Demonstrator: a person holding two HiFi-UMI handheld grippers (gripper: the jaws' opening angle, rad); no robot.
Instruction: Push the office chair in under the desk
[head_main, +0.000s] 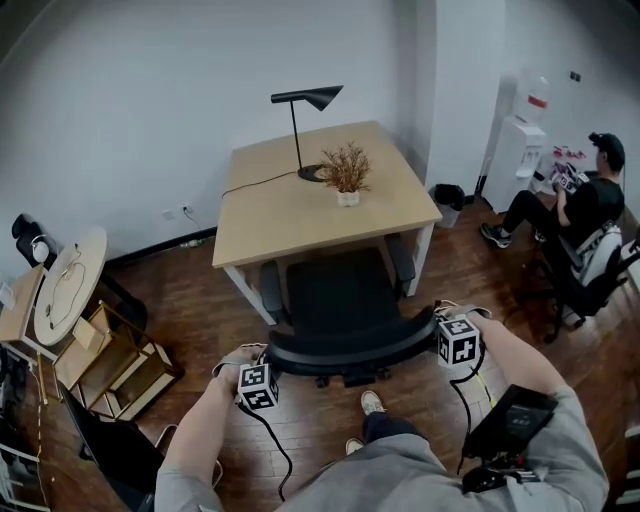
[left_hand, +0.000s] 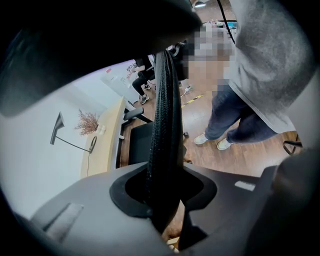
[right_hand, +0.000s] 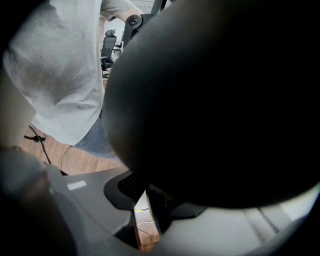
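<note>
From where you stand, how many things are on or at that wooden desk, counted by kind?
desk lamp: 1
potted plant: 1
office chair: 1
Total: 3

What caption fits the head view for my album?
The left gripper and right gripper grip the office chair by its backrest, facing the desk with lamp and plant.

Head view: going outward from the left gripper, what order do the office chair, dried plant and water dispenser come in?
1. office chair, its backrest held in the left gripper, bottom centre.
2. dried plant, middle of the desk.
3. water dispenser, far right corner.
</note>
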